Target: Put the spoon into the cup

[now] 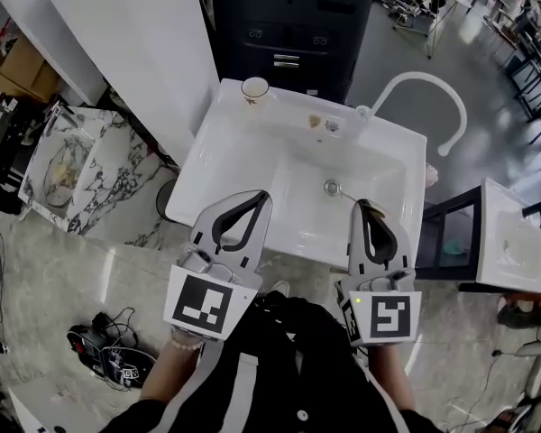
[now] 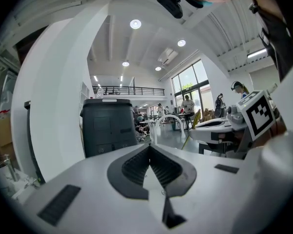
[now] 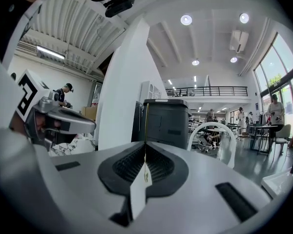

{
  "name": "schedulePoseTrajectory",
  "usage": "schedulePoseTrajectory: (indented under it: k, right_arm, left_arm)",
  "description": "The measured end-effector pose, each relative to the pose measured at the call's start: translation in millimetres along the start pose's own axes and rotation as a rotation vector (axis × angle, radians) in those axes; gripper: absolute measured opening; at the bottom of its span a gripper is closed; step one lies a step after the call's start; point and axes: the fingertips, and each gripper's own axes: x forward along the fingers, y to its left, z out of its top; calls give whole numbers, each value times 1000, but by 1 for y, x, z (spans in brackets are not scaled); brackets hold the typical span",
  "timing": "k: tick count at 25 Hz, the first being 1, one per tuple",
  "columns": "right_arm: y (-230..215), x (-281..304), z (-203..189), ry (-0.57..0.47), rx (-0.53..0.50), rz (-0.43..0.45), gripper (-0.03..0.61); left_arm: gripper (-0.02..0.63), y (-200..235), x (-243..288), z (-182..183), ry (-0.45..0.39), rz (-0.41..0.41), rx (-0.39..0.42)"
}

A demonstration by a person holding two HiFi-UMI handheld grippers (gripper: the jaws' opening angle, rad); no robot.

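A pale cup (image 1: 254, 88) stands on the back left corner of the white sink unit (image 1: 225, 138). In the basin lies a small metal spoon (image 1: 335, 189), bowl to the left, just ahead of my right gripper. My left gripper (image 1: 263, 197) hangs over the basin's front left part, its jaws shut and empty; in the left gripper view (image 2: 149, 147) the pads meet at the tip. My right gripper (image 1: 364, 206) is over the front right part of the basin, also shut with nothing held (image 3: 145, 144). Both point level, away from the person.
A white arched pipe (image 1: 431, 87) rises at the sink's back right, with two small items (image 1: 323, 124) beside its base. A black cabinet (image 1: 288, 25) stands behind the sink. A marble-topped unit (image 1: 72, 165) is at the left, a white side table (image 1: 514, 237) at the right, cables (image 1: 108, 345) on the floor.
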Motion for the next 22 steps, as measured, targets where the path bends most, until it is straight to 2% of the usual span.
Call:
schedulePoseTrajectory:
  k: [11,22]
  right_arm:
    - [-6,30,0,-13,2,46,8]
    - [-10,33,-5,-16,37,64,8]
  left_arm:
    - [0,10,18,-3,21,34,2]
    - [0,10,15,1,40,68,21]
